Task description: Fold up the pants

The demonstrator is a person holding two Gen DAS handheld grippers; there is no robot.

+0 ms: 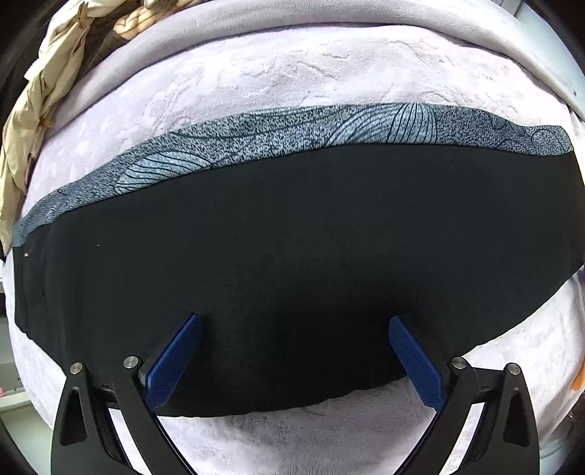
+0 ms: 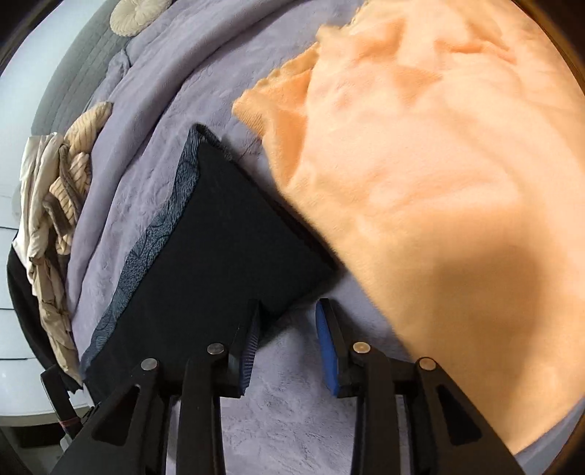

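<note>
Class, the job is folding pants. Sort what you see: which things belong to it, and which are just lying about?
Belongs to the job:
black pants
left gripper
right gripper

Lying about:
orange blanket
beige clothes
round cushion

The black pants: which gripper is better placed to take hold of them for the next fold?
Probably the left gripper: it hangs open straight above the black pants, near their edge. The right gripper holds nothing, beside a corner.

Soft daylight lit both fisheye views evenly. Edges curved and vignetted dark. The orange cloth (image 2: pixel 420 164) was motion-blurred; a shadow fell across its near part.
</note>
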